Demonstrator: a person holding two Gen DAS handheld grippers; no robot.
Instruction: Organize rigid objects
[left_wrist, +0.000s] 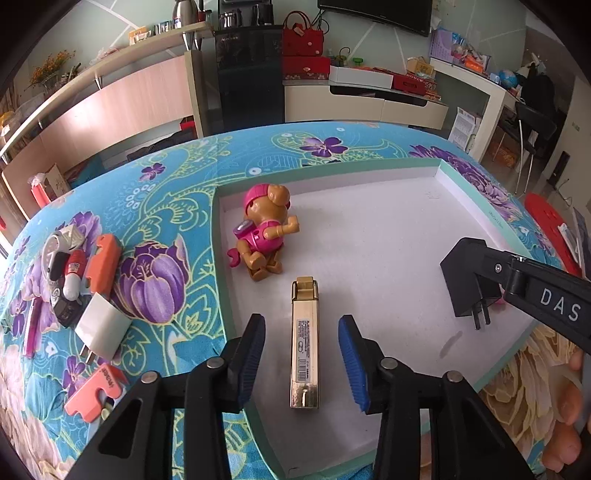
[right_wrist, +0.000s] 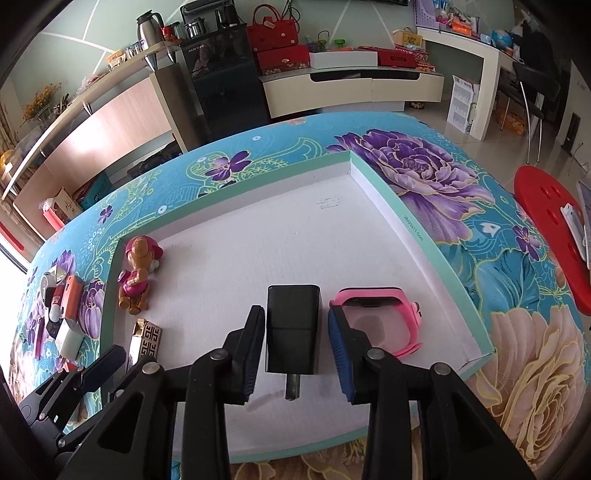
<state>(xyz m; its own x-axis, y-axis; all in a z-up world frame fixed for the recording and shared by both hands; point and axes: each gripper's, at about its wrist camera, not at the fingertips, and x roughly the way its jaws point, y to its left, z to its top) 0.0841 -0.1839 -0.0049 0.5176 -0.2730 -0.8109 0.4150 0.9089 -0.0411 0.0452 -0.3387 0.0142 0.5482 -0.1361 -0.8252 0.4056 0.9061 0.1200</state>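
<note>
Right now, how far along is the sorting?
Done: pink-and-tan toy dog and pink watch lie in the white tray. In hand: gold rectangular tin and black plug adapter sit there between open tools. Left: white charger, orange pieces and clutter outside.

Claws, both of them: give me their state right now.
Left claw: open, the gold case lying loose between its pads.
Right claw: open, the black charger between its pads, a gap on the right side.
</note>
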